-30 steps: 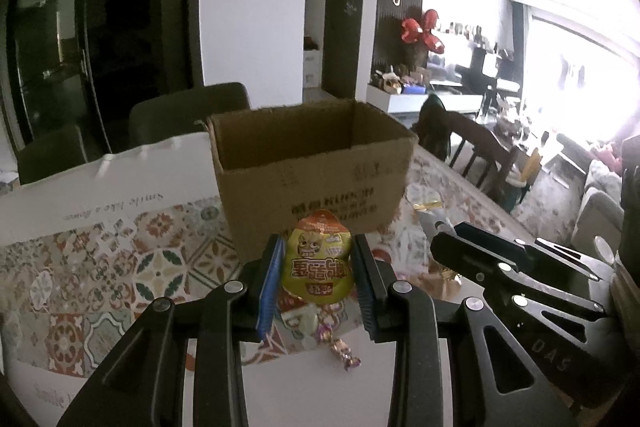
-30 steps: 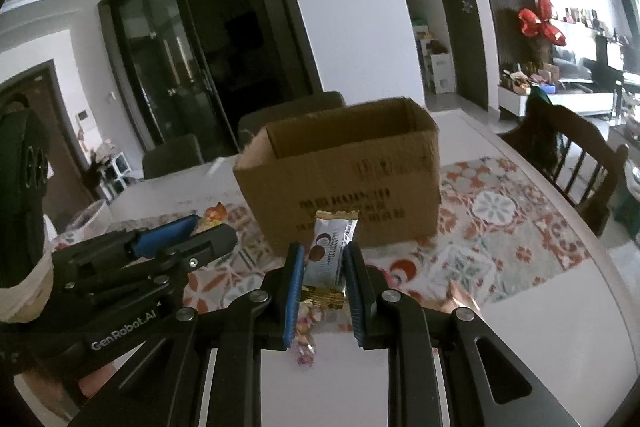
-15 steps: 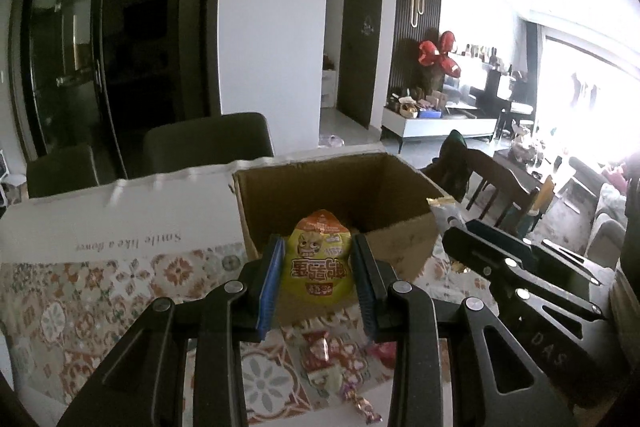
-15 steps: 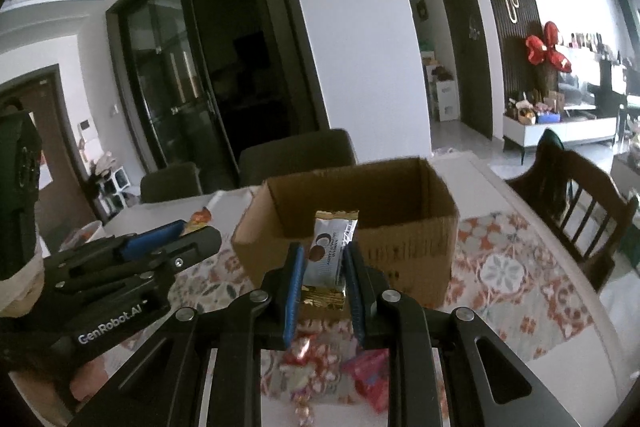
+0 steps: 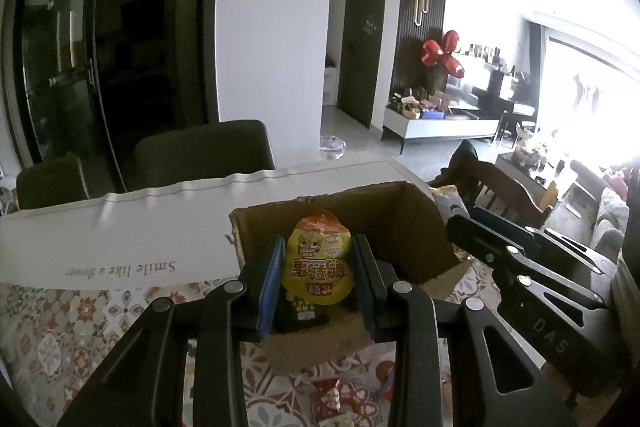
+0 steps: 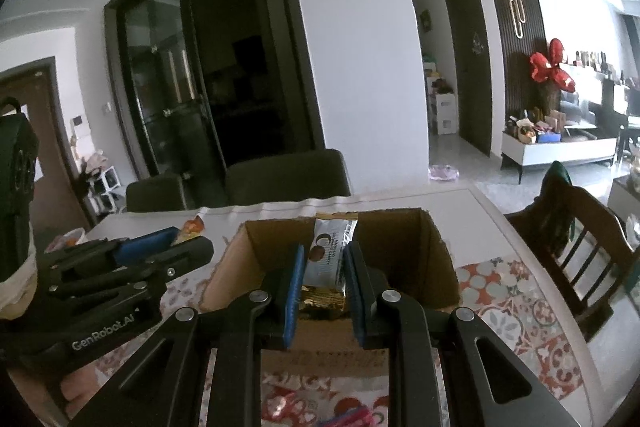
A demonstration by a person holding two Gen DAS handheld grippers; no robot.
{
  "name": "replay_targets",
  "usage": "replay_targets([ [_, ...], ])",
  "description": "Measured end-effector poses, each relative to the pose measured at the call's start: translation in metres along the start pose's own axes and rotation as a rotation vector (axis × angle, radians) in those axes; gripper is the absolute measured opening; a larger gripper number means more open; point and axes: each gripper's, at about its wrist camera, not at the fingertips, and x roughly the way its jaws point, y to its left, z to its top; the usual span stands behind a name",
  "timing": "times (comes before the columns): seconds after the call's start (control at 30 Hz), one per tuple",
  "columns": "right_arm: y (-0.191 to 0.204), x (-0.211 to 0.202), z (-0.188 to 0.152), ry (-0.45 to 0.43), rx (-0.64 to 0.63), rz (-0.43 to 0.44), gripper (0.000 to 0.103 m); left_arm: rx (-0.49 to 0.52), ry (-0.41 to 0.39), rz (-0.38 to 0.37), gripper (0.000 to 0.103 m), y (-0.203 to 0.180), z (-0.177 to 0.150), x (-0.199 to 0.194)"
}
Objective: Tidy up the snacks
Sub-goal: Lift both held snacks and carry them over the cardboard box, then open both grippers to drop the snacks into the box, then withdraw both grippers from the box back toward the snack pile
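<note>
An open cardboard box (image 5: 416, 227) stands on the patterned tablecloth; it also shows in the right wrist view (image 6: 404, 247). My left gripper (image 5: 318, 267) is shut on a yellow snack pouch (image 5: 318, 263) and holds it over the box's open top. My right gripper (image 6: 323, 263) is shut on a white and gold snack bar (image 6: 328, 259), also over the box opening. A dark packet (image 5: 302, 311) lies inside the box below the pouch. Each gripper appears beside the other, the right one in the left wrist view (image 5: 528, 275) and the left one in the right wrist view (image 6: 132, 259).
Loose wrapped sweets (image 5: 332, 395) lie on the cloth (image 5: 60, 327) in front of the box, also seen in the right wrist view (image 6: 344, 417). Dark chairs (image 5: 204, 151) stand behind the table. A wooden chair (image 6: 576, 239) stands at the right side.
Both grippers have risen and moved forward with their snacks, from in front of the box's side to above its open top. The box's inside now shows.
</note>
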Motion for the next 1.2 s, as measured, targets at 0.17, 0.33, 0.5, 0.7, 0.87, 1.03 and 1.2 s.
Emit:
replay_targets([
  [0.17, -0.007, 0.018, 0.005, 0.022, 0.000, -0.016, 0.022, 0.003, 0.036, -0.002, 0.034, 0.001, 0.008, 0.023],
  [0.33, -0.014, 0.034, 0.007, 0.049, 0.011, -0.028, 0.022, 0.026, 0.033, 0.021, 0.036, 0.000, 0.012, 0.037],
  [0.5, -0.019, 0.043, 0.005, 0.078, 0.028, -0.039, 0.039, 0.032, 0.013, 0.060, 0.054, 0.001, 0.010, 0.033],
  [0.7, -0.017, 0.030, -0.001, 0.035, 0.020, -0.074, 0.052, 0.058, -0.029, 0.096, 0.063, -0.001, 0.002, 0.012],
  [0.87, -0.011, 0.010, -0.009, 0.028, 0.016, -0.049, 0.052, 0.075, -0.056, 0.099, 0.065, -0.005, -0.011, -0.011],
  [1.03, 0.002, -0.013, -0.021, 0.015, -0.007, -0.027, 0.052, 0.082, -0.064, 0.088, 0.065, -0.003, -0.029, -0.032],
  [1.2, 0.015, -0.032, -0.036, 0.007, -0.021, -0.011, 0.052, 0.098, -0.057, 0.089, 0.065, -0.002, -0.050, -0.048],
])
